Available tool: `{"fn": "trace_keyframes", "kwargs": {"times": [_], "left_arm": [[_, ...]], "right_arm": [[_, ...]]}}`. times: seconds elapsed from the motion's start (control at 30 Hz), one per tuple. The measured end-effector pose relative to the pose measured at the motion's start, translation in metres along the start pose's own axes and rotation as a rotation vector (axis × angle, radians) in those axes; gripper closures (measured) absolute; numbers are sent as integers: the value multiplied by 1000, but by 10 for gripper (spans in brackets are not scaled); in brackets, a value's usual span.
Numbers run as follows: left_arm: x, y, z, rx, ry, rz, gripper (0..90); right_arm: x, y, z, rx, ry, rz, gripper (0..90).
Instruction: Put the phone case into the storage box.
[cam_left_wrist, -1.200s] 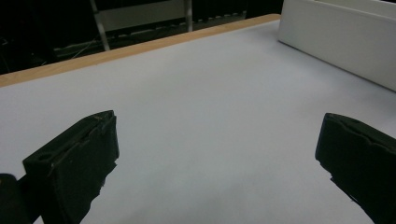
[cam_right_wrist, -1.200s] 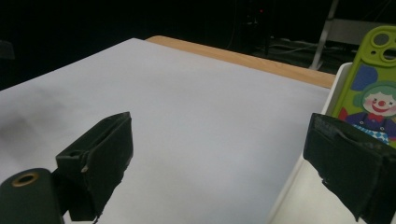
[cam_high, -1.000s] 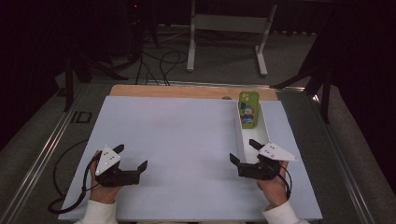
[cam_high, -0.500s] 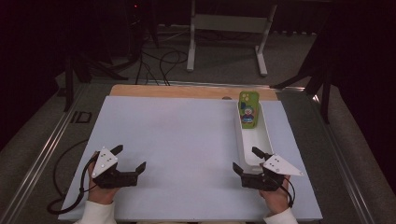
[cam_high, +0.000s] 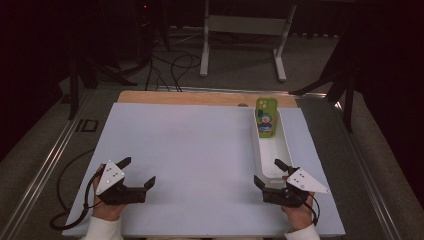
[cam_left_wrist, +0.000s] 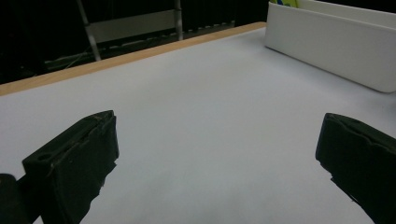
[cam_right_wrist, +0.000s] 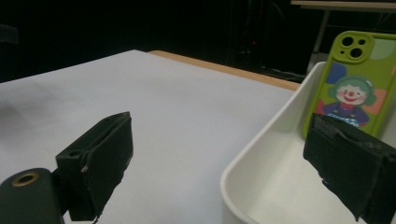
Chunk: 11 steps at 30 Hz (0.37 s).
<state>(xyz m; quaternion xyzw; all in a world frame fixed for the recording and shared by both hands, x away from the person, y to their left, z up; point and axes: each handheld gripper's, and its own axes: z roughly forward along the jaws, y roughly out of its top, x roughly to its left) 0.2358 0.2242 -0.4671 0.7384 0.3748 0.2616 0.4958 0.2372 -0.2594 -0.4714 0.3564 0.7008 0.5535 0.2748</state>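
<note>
Dark lab — floor cables (cam_high: 172, 62), metal stand (cam_high: 245, 30)

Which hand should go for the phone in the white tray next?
Right. The right tongs sit open at the near end of the white tray holding the green phone; the left tongs are across the table.

Green phone case (cam_high: 265, 117) with cartoon clown print and camera cutout at top, standing upright, leaning against the far end wall of a long white tray (cam_high: 286, 150). Tray lies lengthwise near the table's right edge.
</note>
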Motion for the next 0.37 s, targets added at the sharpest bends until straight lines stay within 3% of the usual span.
{"fn": "trace_keyframes", "kwargs": {"times": [0.37], "left_arm": [[0, -1, 2, 13, 4, 13, 0]], "right_arm": [[-5, -2, -2, 0, 4, 12, 82]]}}
